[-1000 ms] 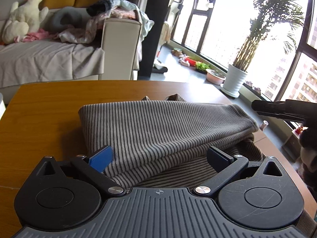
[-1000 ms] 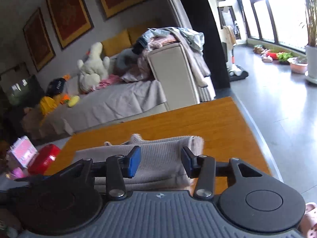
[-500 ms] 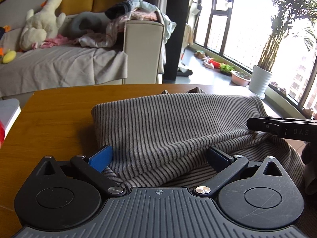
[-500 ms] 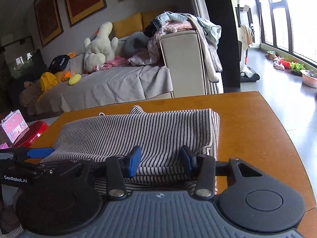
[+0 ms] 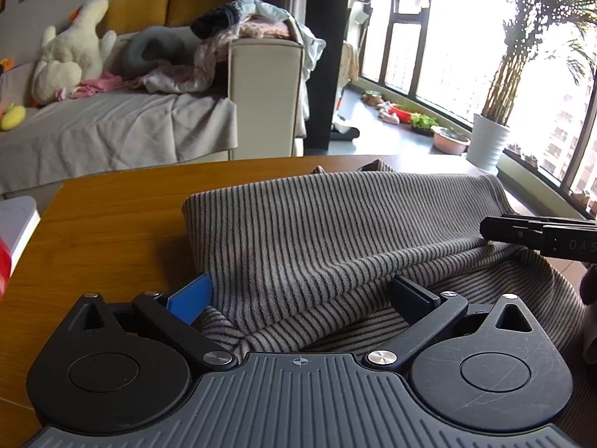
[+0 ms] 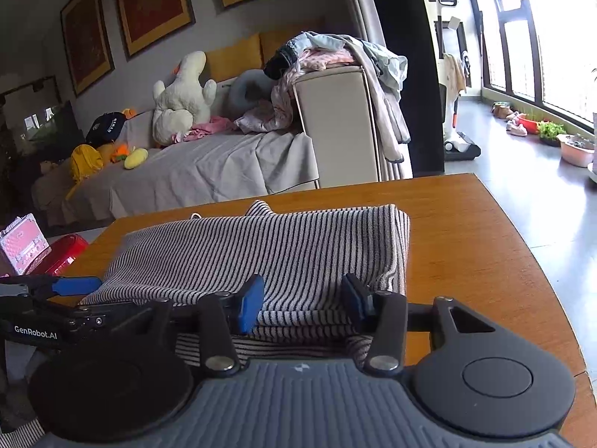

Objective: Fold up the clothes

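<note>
A grey striped garment [image 5: 335, 231] lies folded on the wooden table [image 5: 112, 231]. My left gripper [image 5: 298, 293] is open wide at the garment's near edge, and rumpled cloth lies between its blue finger [image 5: 190, 295] and dark finger [image 5: 410, 295]. The right gripper [image 5: 522, 231] reaches in from the right at the fold's end. In the right wrist view, the garment [image 6: 261, 246] shows stacked layers, and my right gripper [image 6: 302, 300] stands open astride its near right corner. The left gripper [image 6: 74, 285] shows at the left edge.
A red box [image 6: 59, 257] and a pink case [image 6: 24, 242] sit off the table's left side. Behind the table stands a sofa [image 5: 130, 130] with a plush toy [image 5: 71, 52] and piled clothes [image 5: 246, 18]. A potted plant [image 5: 488, 145] stands by the windows.
Both grippers have come lower and closer to the striped garment, and both views have swung left toward the sofa. Their fingers have kept the same spread.
</note>
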Available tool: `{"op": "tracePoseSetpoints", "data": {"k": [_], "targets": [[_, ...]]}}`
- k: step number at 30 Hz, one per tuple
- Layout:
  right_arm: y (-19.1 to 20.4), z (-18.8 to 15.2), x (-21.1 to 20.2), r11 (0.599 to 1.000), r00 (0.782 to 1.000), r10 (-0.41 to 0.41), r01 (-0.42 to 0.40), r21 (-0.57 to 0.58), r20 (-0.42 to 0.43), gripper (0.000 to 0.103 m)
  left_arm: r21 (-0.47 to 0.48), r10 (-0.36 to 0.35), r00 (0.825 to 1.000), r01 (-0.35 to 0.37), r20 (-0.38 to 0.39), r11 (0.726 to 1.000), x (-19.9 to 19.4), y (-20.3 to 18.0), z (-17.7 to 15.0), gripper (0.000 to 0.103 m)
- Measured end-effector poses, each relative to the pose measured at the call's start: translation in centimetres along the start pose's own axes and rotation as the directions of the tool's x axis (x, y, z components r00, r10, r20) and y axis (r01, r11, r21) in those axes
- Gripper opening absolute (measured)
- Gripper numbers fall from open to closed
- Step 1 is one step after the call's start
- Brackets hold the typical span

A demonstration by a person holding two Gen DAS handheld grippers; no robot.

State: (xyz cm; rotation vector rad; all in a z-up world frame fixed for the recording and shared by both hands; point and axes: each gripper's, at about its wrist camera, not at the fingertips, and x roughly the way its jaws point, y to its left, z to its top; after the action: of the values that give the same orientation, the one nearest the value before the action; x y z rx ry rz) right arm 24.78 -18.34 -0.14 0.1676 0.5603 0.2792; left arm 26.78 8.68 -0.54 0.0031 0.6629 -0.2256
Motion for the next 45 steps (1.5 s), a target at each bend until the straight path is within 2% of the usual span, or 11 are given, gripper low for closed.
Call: {"op": "tracePoseSetpoints", "data": {"k": [6, 11, 16, 18, 20, 22, 28, 33, 35, 40, 45], "targets": [[0.0, 0.1, 0.1, 0.999, 0.999, 0.043, -0.043, -0.005, -0.018, 0.069, -0.004, 0.019, 0.999, -0.019, 0.034, 1.000, -1.8, 0.7, 0.6, 0.103], [-0.1, 0.2, 0.3, 0.997, 0.996, 0.080, -0.080, -0.008, -0.034, 0.085, -0.041, -0.168, 0.978, 0.174, 0.126, 0.984, -3.9, -1.4, 1.4, 0.103], [-0.2, 0.5, 0.2, 0.994, 0.993, 0.110, -0.110, 0.005, -0.046, 0.091, -0.068, -0.156, 0.986, 0.159, 0.058, 0.985, -0.4, -1.8, -0.2, 0.103], [-0.5, 1.2, -0.5, 0.993, 0.993, 0.107, -0.104, 0.049, -0.044, 0.084, -0.069, -0.151, 0.986, 0.156, 0.069, 0.985, -0.3, -1.7, -0.5, 0.103], [-0.6, 2.4, -1.0, 0.992, 0.994, 0.107, -0.104, 0.075, -0.033, 0.049, -0.074, -0.148, 0.987, 0.153, 0.069, 0.985, -0.2, -1.5, -0.5, 0.103], [-0.1, 4.6, -0.9, 0.994, 0.995, 0.102, -0.101, 0.050, -0.021, 0.036, -0.080, -0.145, 0.987, 0.151, 0.067, 0.985, -0.2, -1.4, -0.5, 0.103], [3.2, 9.0, 6.8, 0.991, 0.989, 0.057, -0.073, -0.111, -0.139, 0.039, -0.094, -0.161, 0.985, 0.167, 0.064, 0.981, -0.2, -1.1, -0.5, 0.103], [3.2, 8.0, 13.5, 0.990, 0.965, -0.008, -0.028, -0.137, -0.262, 0.037, -0.141, -0.206, 0.974, 0.219, 0.096, 0.966, -0.7, 0.0, -0.6, 0.103], [3.6, 8.0, 12.7, 0.992, 0.971, 0.012, -0.042, -0.120, -0.239, 0.009, -0.169, -0.229, 0.969, 0.242, 0.095, 0.955, -1.1, 0.8, -0.4, 0.103], [4.6, 9.9, 6.3, 0.987, 0.985, 0.122, -0.133, -0.085, -0.126, 0.006, -0.217, -0.191, 0.965, 0.228, 0.179, 0.949, -5.8, 3.7, 2.1, 0.103], [5.4, 9.3, -4.0, 0.960, 0.961, 0.257, -0.265, -0.085, -0.099, 0.006, -0.210, -0.155, 0.953, 0.213, 0.261, 0.954, -10.2, 5.4, 4.4, 0.103]]}}
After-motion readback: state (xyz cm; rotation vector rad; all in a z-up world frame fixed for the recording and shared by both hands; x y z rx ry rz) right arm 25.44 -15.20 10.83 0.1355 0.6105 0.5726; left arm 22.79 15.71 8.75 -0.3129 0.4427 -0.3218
